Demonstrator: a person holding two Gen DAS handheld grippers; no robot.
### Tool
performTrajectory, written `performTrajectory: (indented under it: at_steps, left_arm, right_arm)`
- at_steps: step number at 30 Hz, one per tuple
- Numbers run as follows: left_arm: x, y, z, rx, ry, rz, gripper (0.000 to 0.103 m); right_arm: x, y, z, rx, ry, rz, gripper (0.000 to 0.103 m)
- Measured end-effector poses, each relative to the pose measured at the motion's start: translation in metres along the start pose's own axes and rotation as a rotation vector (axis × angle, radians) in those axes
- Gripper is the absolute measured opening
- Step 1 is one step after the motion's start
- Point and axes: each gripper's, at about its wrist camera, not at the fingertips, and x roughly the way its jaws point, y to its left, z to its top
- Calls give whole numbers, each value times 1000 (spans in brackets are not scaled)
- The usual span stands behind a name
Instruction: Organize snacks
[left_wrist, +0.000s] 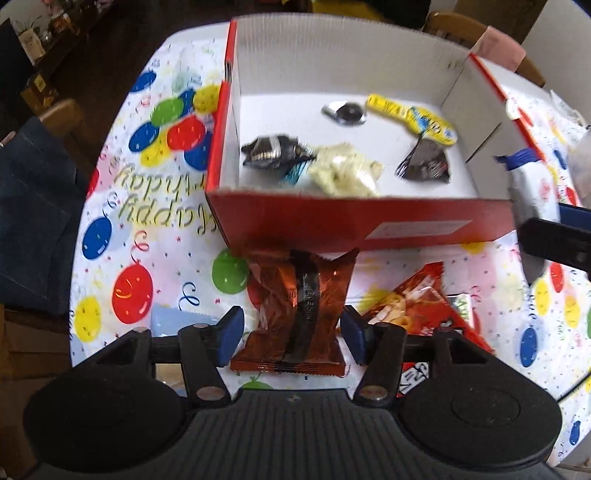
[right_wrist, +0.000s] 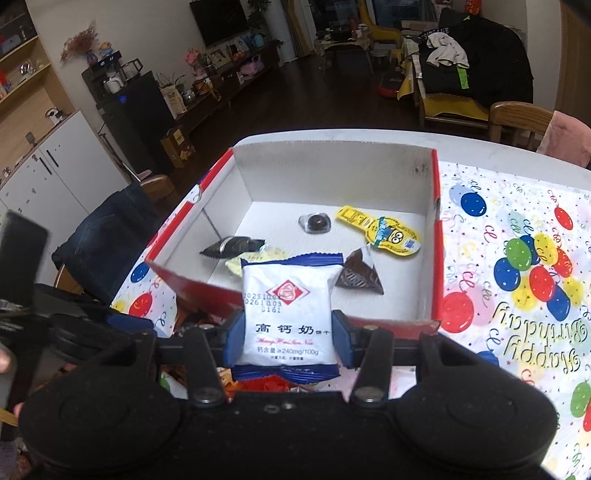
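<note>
Looking down the left wrist view: left gripper (left_wrist: 291, 332) hangs over a copper-orange snack pouch (left_wrist: 301, 314) lying on the birthday tablecloth (left_wrist: 147, 206), just in front of the red box (left_wrist: 332, 221). Pouch long axis runs straight away from the camera, its far end reaching the box's near wall. Pads (left_wrist: 231, 334) stand apart either side of it, small gaps, no clamp. A red noodle-snack bag (left_wrist: 417, 299) lies to its right, tilted, partly under the right finger. Box interior is white and holds a black wrapper (left_wrist: 271, 151), a pale yellow packet (left_wrist: 347, 173), a dark triangular packet (left_wrist: 424, 162), a round clear-wrapped dark sweet (left_wrist: 347, 112) and a yellow cartoon strip (left_wrist: 410, 118) lying diagonally by the far right corner. At the right edge, the other gripper's white-blue packet shows only as blur.

Right wrist view: right gripper (right_wrist: 288, 339) is clamped on a white-and-blue biscuit packet (right_wrist: 290, 314), printed face up, long axis pointing away toward the box, held above the box's near wall (right_wrist: 207, 288). Print is readable here only. Same five items inside; the pale yellow packet is mostly hidden behind the held one. The pouch under the left gripper is not visible here; the left tool is a dark blur at the left edge. Tablecloth (right_wrist: 517, 258) runs to the table's right edge.
</note>
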Motion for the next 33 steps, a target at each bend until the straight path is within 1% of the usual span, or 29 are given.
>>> performTrajectory:
  at_steps: [4, 7, 10, 11, 12, 14, 19, 22, 25, 28, 31, 33]
  left_arm:
    - [15, -2, 0, -19, 18, -16, 57]
    - [25, -2, 2, -41, 24, -4, 57]
    - [30, 0, 1, -57, 20, -14, 57]
    - [30, 0, 1, -58, 14, -16, 55]
    - [29, 0, 0, -57, 5, -17, 49]
    - [28, 0, 0, -61, -5, -12, 44]
    - [25, 10, -5, -91, -15, -29, 42]
    - [16, 18, -12, -106, -20, -35, 41]
    - [-4, 25, -19, -116, -53, -49, 41]
    - [-30, 26, -22, -106, -90, -94, 41]
    - [-55, 25, -22, -98, -107, -140, 41]
    - [-70, 23, -17, -89, -127, -154, 41]
  right_arm:
    - [1, 2, -3, -12, 5, -8, 48]
    - [1, 2, -5, -5, 8, -14, 48]
    - [1, 0, -7, 2, 13, -23, 48]
    - [1, -1, -8, 4, 15, -24, 48]
    - [1, -1, -9, 6, 16, -27, 48]
    - [1, -3, -10, 8, 17, -30, 48]
    - [1, -4, -12, 13, 17, -36, 48]
    - [0, -3, -13, 17, 14, -36, 48]
    - [-4, -3, -14, 17, 9, -30, 48]
    - [-10, -4, -14, 18, 4, -28, 48]
    - [-17, -5, -9, 22, 0, -25, 48]
    - [-21, -7, -4, 24, -11, -26, 48]
